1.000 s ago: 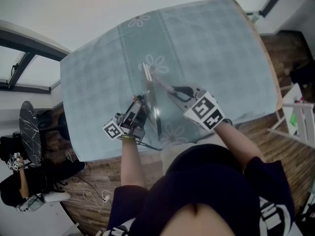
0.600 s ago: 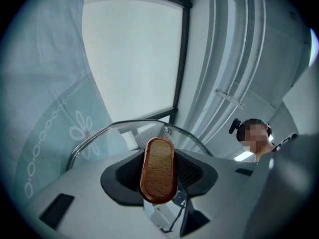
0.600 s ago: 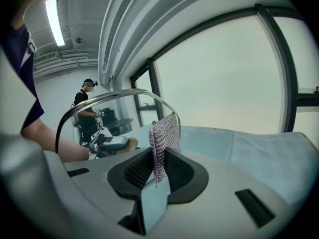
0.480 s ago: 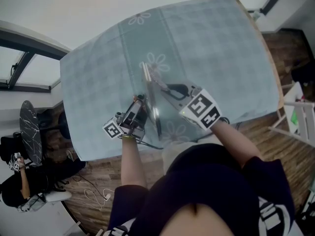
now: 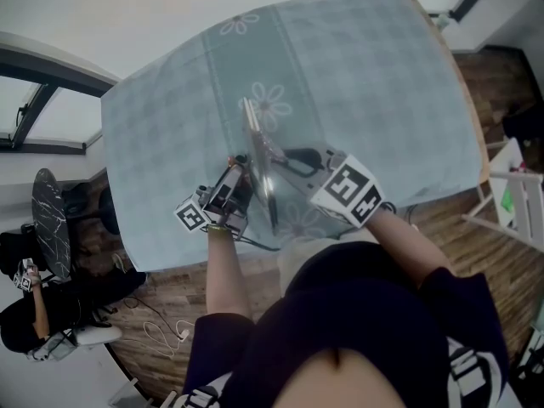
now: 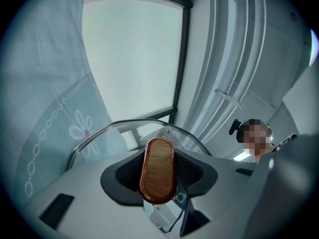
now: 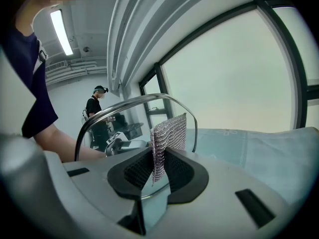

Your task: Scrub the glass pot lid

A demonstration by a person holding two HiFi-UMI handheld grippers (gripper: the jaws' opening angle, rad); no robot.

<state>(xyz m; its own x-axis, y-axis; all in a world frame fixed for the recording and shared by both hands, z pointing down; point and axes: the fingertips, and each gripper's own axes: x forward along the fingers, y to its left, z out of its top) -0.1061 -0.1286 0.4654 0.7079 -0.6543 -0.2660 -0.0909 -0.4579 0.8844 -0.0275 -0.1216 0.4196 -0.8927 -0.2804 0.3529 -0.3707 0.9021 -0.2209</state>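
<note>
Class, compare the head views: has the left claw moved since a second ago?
No. The left claw stays at the same spot just inside the table's near edge, shut on the wooden knob.

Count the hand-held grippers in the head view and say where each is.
2. The left hand-held gripper is left of the glass lid, clamped on its wooden handle; the right hand-held gripper is on the lid's right, gripping a mesh scrubber.

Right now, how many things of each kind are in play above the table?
glass pot lid: 1
metal mesh scrubber: 1
grippers: 2, left gripper and right gripper
Total: 4
</note>
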